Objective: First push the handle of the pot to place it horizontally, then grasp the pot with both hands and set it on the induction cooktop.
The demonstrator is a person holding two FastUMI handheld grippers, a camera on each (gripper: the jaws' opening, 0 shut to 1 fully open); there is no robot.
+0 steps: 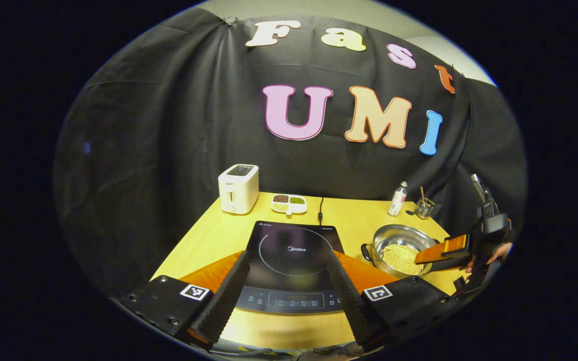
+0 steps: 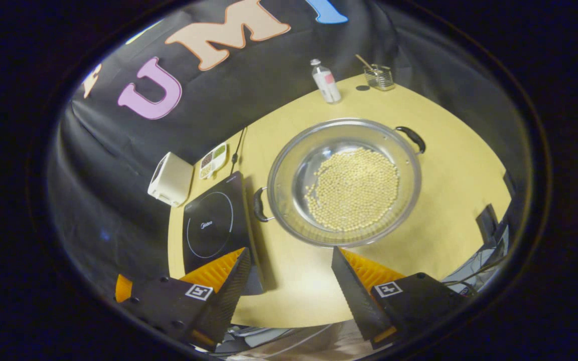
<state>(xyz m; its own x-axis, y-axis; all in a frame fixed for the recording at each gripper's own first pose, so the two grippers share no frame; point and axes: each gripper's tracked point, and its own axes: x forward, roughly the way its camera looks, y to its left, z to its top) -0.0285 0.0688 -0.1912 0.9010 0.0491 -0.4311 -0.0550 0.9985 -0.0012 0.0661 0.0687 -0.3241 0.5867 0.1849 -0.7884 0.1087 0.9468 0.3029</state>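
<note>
both grippers, the left gripper (image 1: 286, 281) over the black induction cooktop (image 1: 291, 265) and the right gripper (image 2: 289, 281) above the bean-filled round steel pot (image 2: 344, 183), gape wide, holding nothing.

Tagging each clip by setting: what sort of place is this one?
Likely a mock kitchen counter in a recording booth: a wooden table with an induction cooktop, a toaster and a pot of beans.

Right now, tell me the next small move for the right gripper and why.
Probably lower the open right gripper toward the round steel pot of beans and nudge a black handle: its handles sit diagonally, and it stands beside the black induction cooktop, untouched.
</note>
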